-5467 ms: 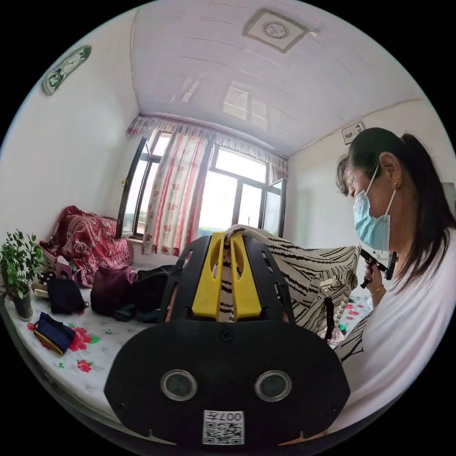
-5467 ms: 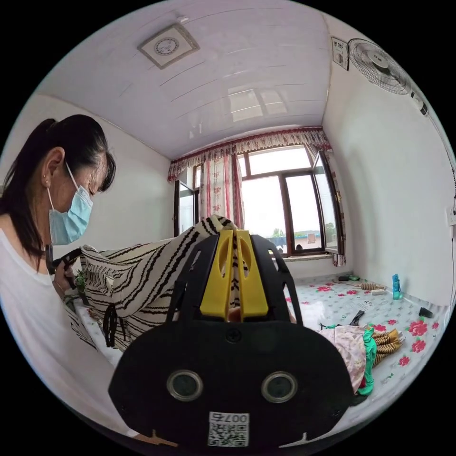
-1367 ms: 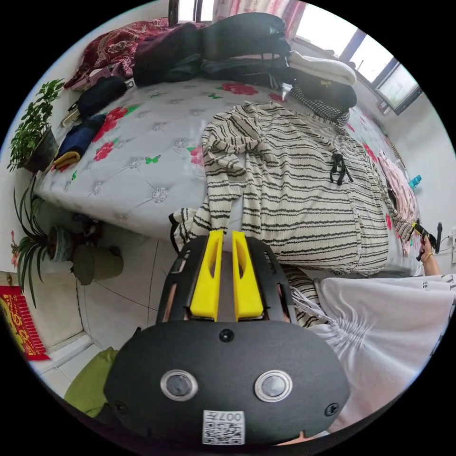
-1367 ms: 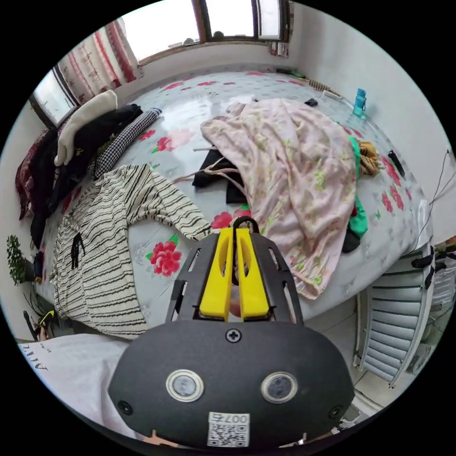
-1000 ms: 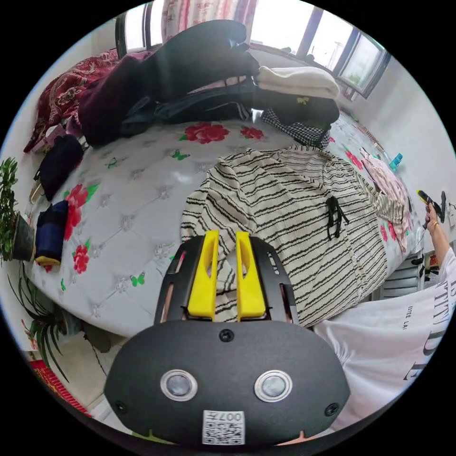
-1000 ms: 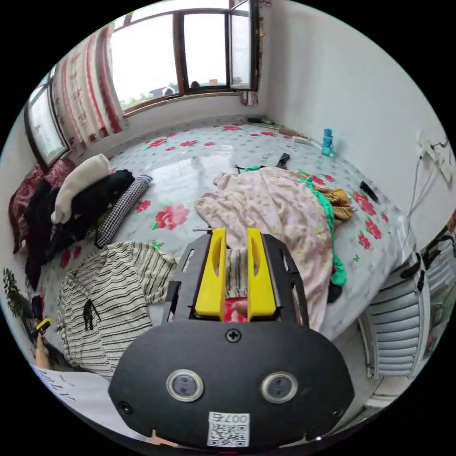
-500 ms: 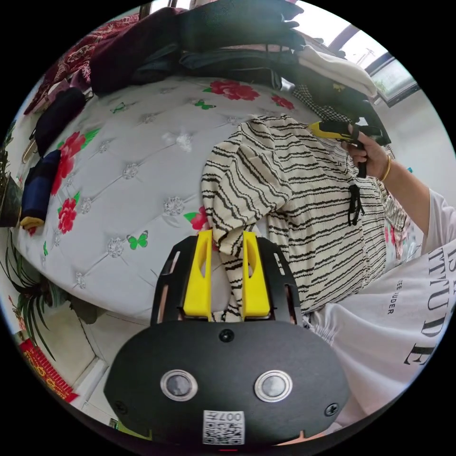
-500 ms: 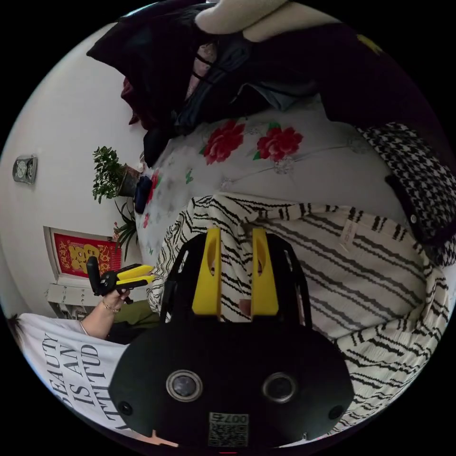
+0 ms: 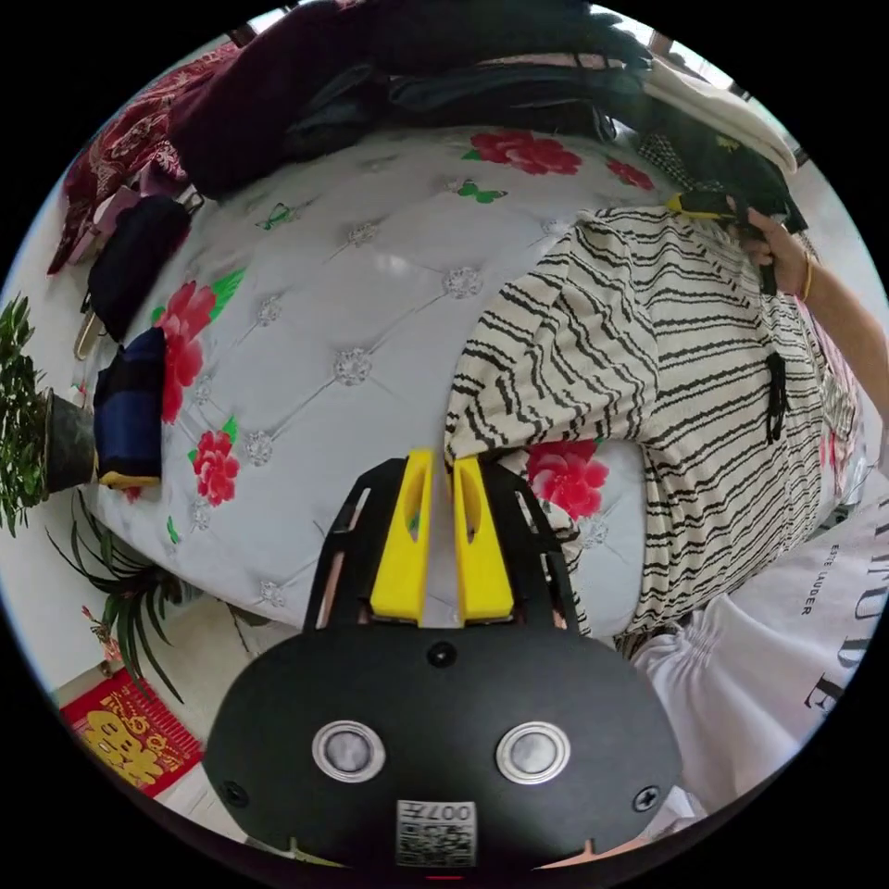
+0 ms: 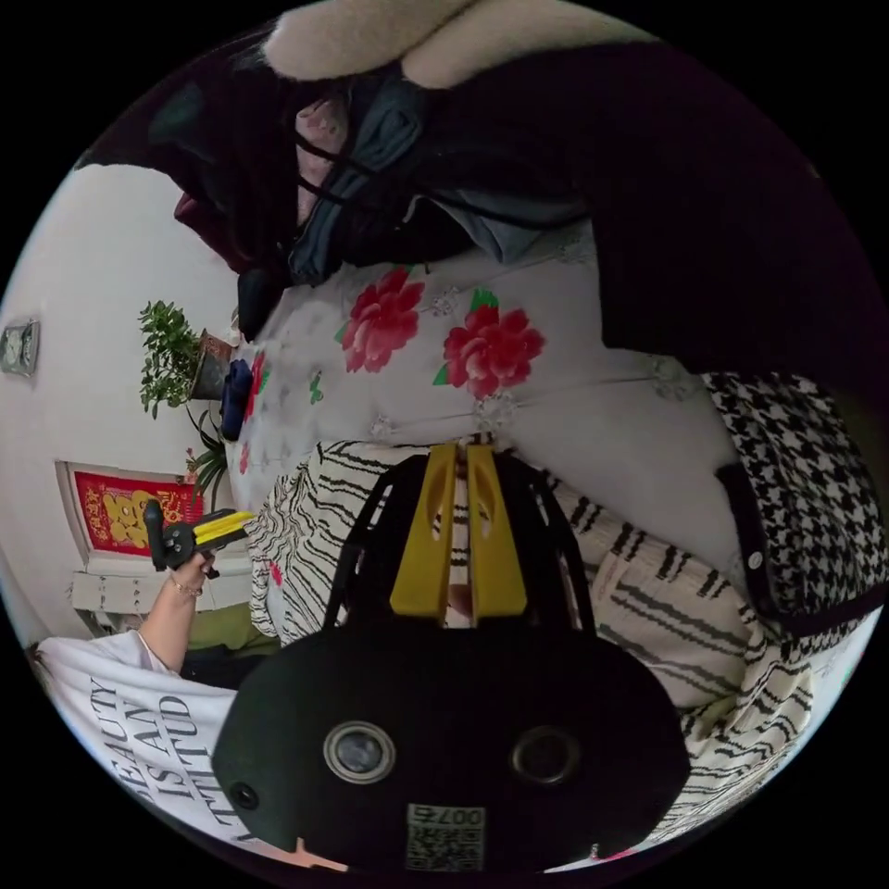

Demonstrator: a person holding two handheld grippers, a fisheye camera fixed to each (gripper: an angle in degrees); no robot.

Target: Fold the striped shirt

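We see the striped shirt (image 9: 667, 370) spread on the flowered bed (image 9: 370, 306). Our left gripper (image 9: 435, 472) holds its jaws nearly closed on the sleeve's edge; whether they pinch it, we cannot tell. Our right gripper (image 10: 456, 463) is closed on the shirt's edge.

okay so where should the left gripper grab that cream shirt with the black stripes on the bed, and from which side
Probably the sleeve end of the cream black-striped shirt, which lies loose just past the left gripper. Come in low from the bed's near edge, over the white tufted floral bed cover; that free hem gives both jaws an edge to close on. The right gripper looks shut on the shirt's far edge.
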